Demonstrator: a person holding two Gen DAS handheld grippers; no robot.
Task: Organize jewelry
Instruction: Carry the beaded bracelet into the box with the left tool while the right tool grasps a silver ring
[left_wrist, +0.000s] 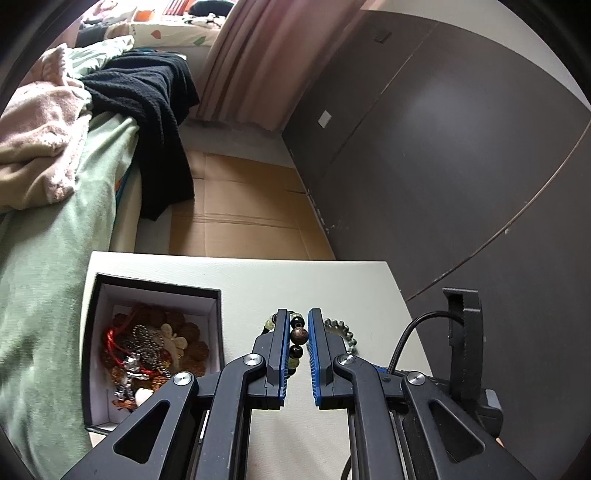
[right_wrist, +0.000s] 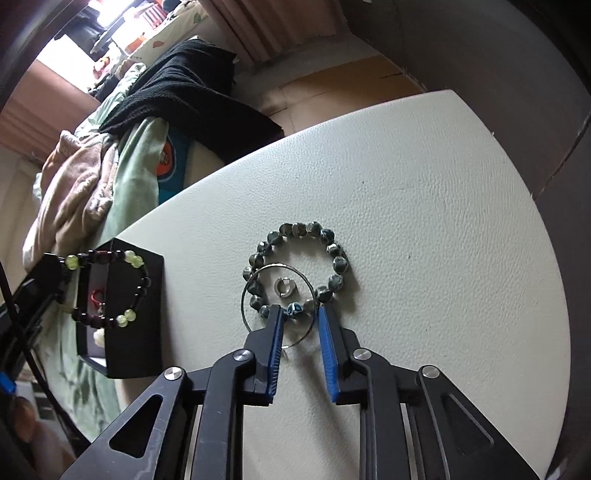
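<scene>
While my left gripper (left_wrist: 298, 334) is clamped on the dark bead bracelet (left_wrist: 298, 335), light but slippery, right of the box (left_wrist: 155, 291), my right gripper (right_wrist: 298, 312) pinches the grey bead bracelet (right_wrist: 295, 309) at its nearest bead.

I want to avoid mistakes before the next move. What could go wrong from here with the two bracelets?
1. The right gripper closes around a bead of the grey bracelet, but a thin wire ring lies across it and may be caught or dragged too.
2. The small silver ring inside the bracelet could be knocked away.
3. The left gripper pinches the dark bracelet by few beads; it may slip before reaching the box.
</scene>
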